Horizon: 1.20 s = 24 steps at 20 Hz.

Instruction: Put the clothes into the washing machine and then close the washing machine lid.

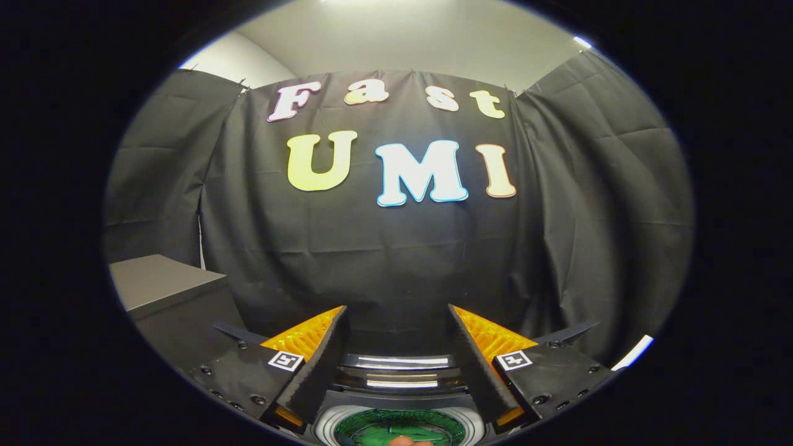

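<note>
My gripper [396,310] is open and holds nothing; its fingers point at the black booth wall. Low between the fingers lies the washing machine [347,421], seen from above, with a round tub opening [396,424] ringed in pale plastic. The tub's inside looks green, and a small pinkish-orange bit [404,441] shows at its near rim; I cannot tell what it is. Just beyond the opening a dark glossy band [403,367] with bright reflections crosses between the fingers; whether it is the lid or the back panel I cannot tell.
A grey box-like cabinet [162,284] stands to the left, beside the left finger and against the cloth wall. A white strip [634,353] shows low to the right of the right finger. Black cloth hangs all around ahead.
</note>
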Each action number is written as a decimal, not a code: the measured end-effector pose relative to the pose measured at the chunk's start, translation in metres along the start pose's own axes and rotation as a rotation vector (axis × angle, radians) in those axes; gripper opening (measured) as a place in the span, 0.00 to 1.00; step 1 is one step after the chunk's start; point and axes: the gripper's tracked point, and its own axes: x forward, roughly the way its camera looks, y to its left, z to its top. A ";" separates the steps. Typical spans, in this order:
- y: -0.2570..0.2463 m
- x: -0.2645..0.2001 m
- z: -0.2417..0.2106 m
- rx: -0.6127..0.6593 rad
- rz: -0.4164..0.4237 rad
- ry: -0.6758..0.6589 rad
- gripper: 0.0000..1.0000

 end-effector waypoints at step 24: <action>0.015 -0.176 -0.073 -0.137 0.051 -0.228 0.96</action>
